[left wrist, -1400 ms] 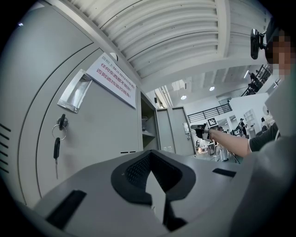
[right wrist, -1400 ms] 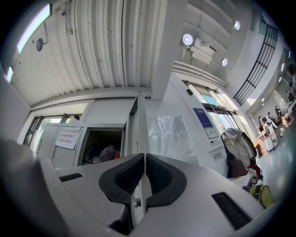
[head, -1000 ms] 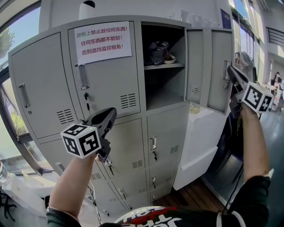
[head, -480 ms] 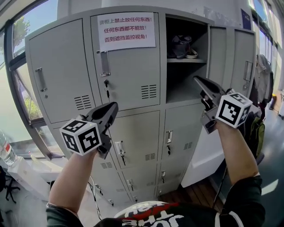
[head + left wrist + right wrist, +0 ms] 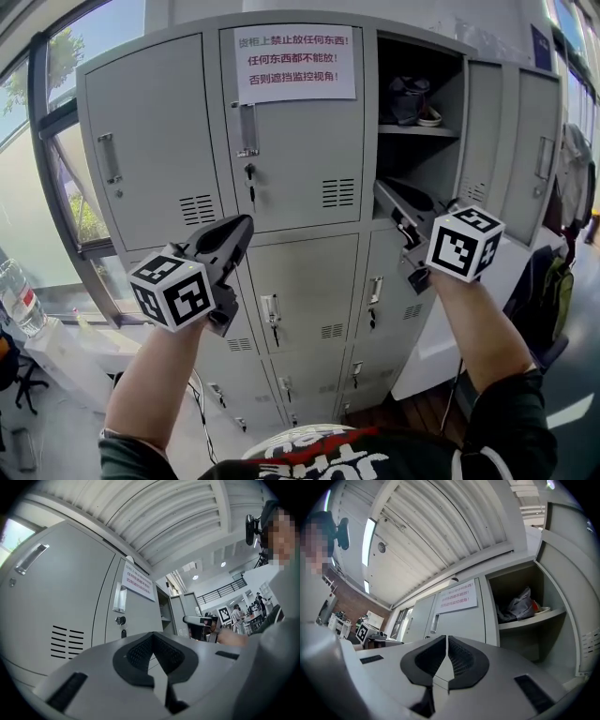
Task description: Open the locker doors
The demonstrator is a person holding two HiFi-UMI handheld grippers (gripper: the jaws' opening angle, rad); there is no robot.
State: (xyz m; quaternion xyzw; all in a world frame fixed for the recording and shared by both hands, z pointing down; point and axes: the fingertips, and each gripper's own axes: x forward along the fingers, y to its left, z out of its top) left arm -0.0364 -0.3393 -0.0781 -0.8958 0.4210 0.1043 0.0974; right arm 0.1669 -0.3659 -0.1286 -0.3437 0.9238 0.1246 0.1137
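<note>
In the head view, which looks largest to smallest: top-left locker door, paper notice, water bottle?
1. top-left locker door
2. paper notice
3. water bottle, which sits at the picture's left edge and may be partly cut off

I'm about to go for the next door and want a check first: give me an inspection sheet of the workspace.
Surface: grey locker bank, lower doors closed.
Job's things: top right door swung open; top middle door and top left door closed.
Clutter: paper notice on the top middle door; dark bundle on the open compartment's shelf; water bottle at far left.
Grippers: left gripper and right gripper both shut, empty, touching no door.
Cables: thin cable hanging by the lowest lockers.
Surroundings: window at left; bag at right.
</note>
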